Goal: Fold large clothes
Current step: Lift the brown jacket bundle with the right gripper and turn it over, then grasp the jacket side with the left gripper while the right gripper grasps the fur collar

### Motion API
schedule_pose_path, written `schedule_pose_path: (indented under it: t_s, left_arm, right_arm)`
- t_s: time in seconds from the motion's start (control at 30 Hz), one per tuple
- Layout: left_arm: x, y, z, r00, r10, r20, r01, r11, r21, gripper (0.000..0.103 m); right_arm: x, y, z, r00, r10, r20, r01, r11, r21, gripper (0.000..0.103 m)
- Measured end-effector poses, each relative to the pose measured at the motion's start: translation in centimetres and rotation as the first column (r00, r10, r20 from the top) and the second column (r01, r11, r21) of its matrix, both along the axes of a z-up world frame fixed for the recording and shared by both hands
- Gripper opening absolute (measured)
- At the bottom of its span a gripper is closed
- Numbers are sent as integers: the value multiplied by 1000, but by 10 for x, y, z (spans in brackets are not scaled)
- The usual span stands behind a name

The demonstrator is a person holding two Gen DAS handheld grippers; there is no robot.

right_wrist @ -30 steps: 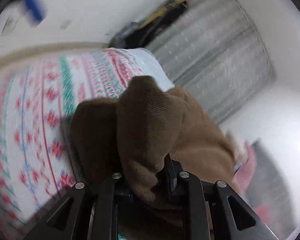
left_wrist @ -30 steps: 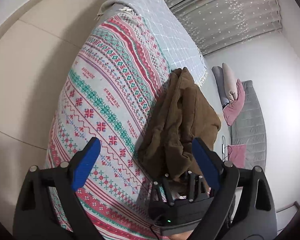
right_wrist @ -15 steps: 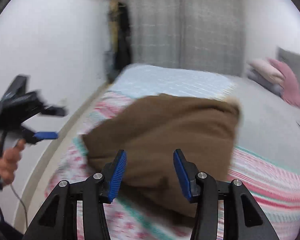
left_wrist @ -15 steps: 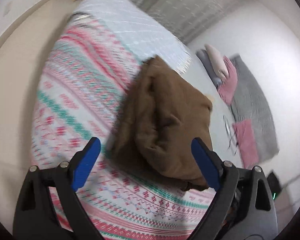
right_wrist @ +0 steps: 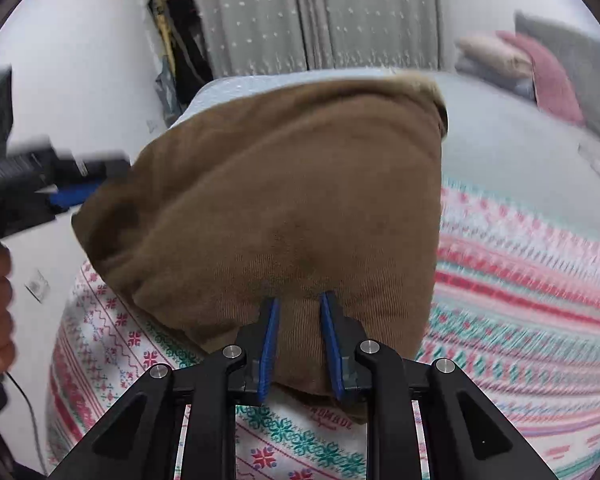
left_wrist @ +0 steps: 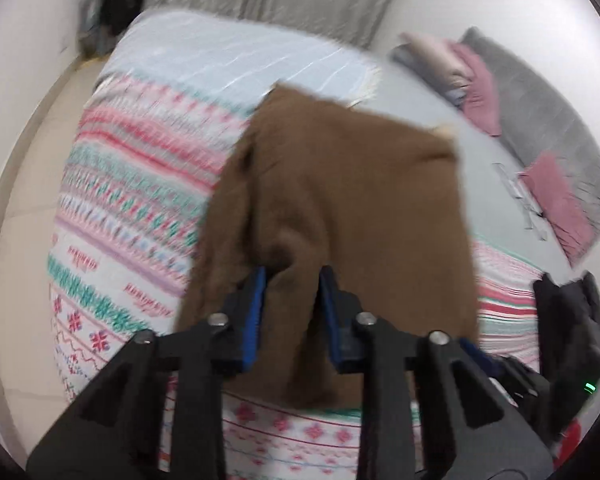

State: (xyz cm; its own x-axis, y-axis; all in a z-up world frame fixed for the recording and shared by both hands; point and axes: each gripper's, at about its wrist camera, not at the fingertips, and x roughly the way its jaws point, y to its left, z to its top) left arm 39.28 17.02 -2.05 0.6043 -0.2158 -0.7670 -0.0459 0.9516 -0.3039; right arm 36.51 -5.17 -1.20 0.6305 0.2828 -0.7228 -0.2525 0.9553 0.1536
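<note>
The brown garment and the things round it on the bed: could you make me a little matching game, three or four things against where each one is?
Things:
1. brown garment
2. patterned blanket
3. pink pillow
4. curtain

Places:
A. against the far wall, behind the bed
B. at the head of the bed, far right
C. pinched between the blue pads of both grippers
D. spread under the garment

Pairs: 1-C, 2-D, 3-B, 4-A

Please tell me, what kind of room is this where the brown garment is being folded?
Most likely a bedroom. The brown garment lies on a bed covered by a patterned blanket, pillows are piled at the far side against the wall, and long grey curtains hang behind the bed.
</note>
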Motion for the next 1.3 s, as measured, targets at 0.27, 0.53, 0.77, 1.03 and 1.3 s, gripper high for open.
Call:
schedule_pose_path:
  t_s: [0.27,0.53,0.77,1.03,1.3]
  left_arm:
    - [6,11,-20,1000,-7,-29,7,1000,-8,27]
    - [8,12,-24,1000,-13,-28,12,1000,-28,27]
    - [10,10,-23,999,-24,-35,24,1000,-16,27]
    - [17,21,-27,999,-23,-45,19,996,-91,27]
    - [16,25,-27,998,-30,-47,24,991,-132,27]
  right_arm:
    - [-9,8,-2,1000,2,3,-1,999,-51,22]
    - [48,-28,58,999,45,-23,-44,998,38,23]
    - [198,-33,68,993,-68,-96,73,996,50,19]
    - [269,2,-6,955,-132,-264,105,988,-113,10]
    - [233,43,53,988,34,-149,-36,999,-12,16]
